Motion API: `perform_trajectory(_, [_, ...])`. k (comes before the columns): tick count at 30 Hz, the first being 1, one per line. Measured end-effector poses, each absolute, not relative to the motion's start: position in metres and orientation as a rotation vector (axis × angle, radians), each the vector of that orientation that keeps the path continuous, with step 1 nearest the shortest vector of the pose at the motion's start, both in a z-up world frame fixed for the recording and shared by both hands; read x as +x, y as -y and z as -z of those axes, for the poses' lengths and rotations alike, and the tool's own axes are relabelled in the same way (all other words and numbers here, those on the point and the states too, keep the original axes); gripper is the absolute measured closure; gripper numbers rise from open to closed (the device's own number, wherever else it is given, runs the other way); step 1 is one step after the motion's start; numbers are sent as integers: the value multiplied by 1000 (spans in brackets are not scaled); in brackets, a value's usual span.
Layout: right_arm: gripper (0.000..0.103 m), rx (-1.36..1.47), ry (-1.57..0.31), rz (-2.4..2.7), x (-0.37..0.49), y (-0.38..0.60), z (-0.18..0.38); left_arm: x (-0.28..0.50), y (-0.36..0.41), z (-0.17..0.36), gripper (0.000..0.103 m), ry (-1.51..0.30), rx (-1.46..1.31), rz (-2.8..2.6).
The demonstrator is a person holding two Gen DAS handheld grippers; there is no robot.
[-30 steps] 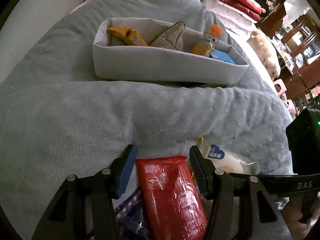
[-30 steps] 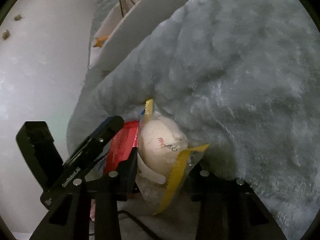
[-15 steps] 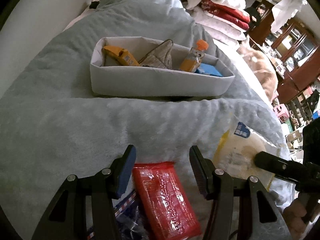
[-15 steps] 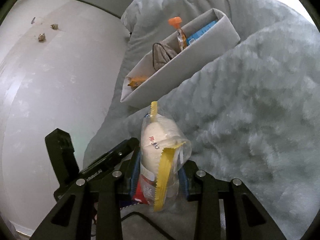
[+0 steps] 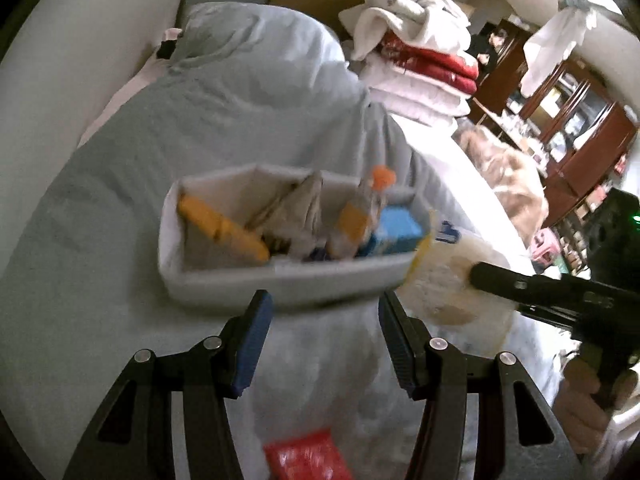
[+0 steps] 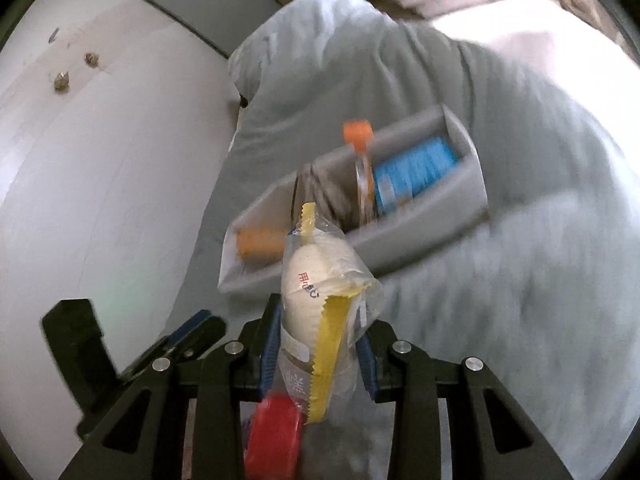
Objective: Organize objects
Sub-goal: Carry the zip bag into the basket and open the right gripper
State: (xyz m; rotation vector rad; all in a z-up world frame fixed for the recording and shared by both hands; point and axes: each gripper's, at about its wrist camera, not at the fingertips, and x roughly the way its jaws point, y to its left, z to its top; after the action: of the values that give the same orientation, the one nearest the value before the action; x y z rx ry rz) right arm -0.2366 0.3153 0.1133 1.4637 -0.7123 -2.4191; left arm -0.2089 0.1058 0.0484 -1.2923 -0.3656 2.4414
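Observation:
My right gripper (image 6: 318, 344) is shut on a clear, yellow-edged bread packet (image 6: 320, 280) and holds it in the air short of the grey organizer box (image 6: 420, 236). The packet (image 5: 448, 280) also shows in the left wrist view, at the right end of the box (image 5: 280, 280). The box holds an orange pack (image 5: 224, 228), a checked pouch (image 5: 296, 212), an orange-capped pouch (image 5: 360, 208) and a blue box (image 5: 396, 228). My left gripper (image 5: 324, 340) is open and empty above the blanket. A red packet (image 5: 308, 460) lies below it.
A grey-blue fleece blanket (image 5: 100, 280) covers the bed. A white wall (image 6: 80, 200) runs along the left. Folded white and red bedding (image 5: 424, 68) is stacked behind the box. Dark wood cabinets (image 5: 580, 128) stand at the far right.
My right gripper has lifted the bread packet off the blanket and carried it toward the box. My left gripper has risen away from the red packet, still open.

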Motion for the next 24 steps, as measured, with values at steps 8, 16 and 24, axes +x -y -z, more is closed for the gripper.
perform_trajectory(8, [71, 1663, 474, 2480, -328, -286, -102, -281, -114, -34, 48, 327, -1261, -2480])
perform_trajectory(16, [71, 1827, 366, 2440, -360, -278, -64, -287, -117, -8, 48, 344, -1277, -2468])
perform_trajectory(24, [71, 1884, 401, 2377, -361, -267, -25, -275, -123, -7, 48, 222, -1233, -2535])
